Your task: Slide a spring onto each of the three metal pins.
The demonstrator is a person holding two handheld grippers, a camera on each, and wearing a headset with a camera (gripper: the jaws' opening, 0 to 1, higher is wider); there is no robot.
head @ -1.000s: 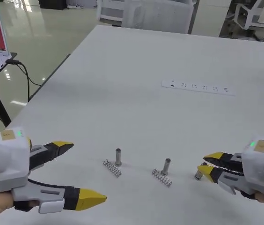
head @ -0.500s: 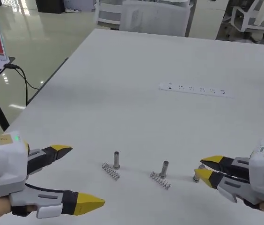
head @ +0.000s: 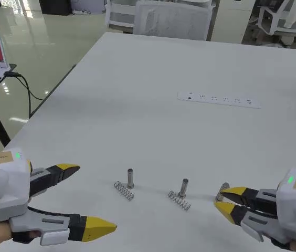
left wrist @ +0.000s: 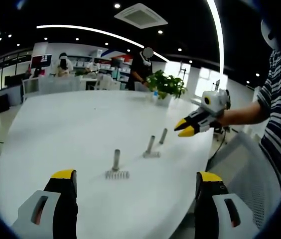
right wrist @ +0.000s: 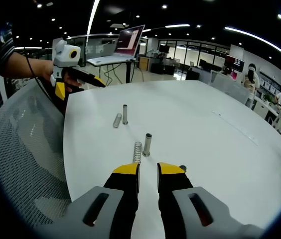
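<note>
Progress: no spring is seen on any pin, so by my judgement the whole task is left to do. The first upright grey metal pin [head: 130, 177] stands bare on the white table [head: 153, 79], with the first small coiled wire spring [head: 123, 190] lying flat at its foot. The second upright grey metal pin [head: 184, 187] is also bare, and the second coiled wire spring [head: 179, 200] lies just beside its base. The third grey metal pin [head: 223, 189] is partly hidden behind a yellow jaw tip. Whether it carries a spring cannot be told, and I cannot make out a third spring.

Right gripper [head: 226, 200]: jaws parted by a narrow gap, nothing seen between them. The third pin is just beside its tips and the second coiled wire spring lies near, to its left.

Left gripper [head: 87, 198]: jaws spread wide and empty. The first small coiled wire spring lies ahead of it, apart from both tips.
</note>
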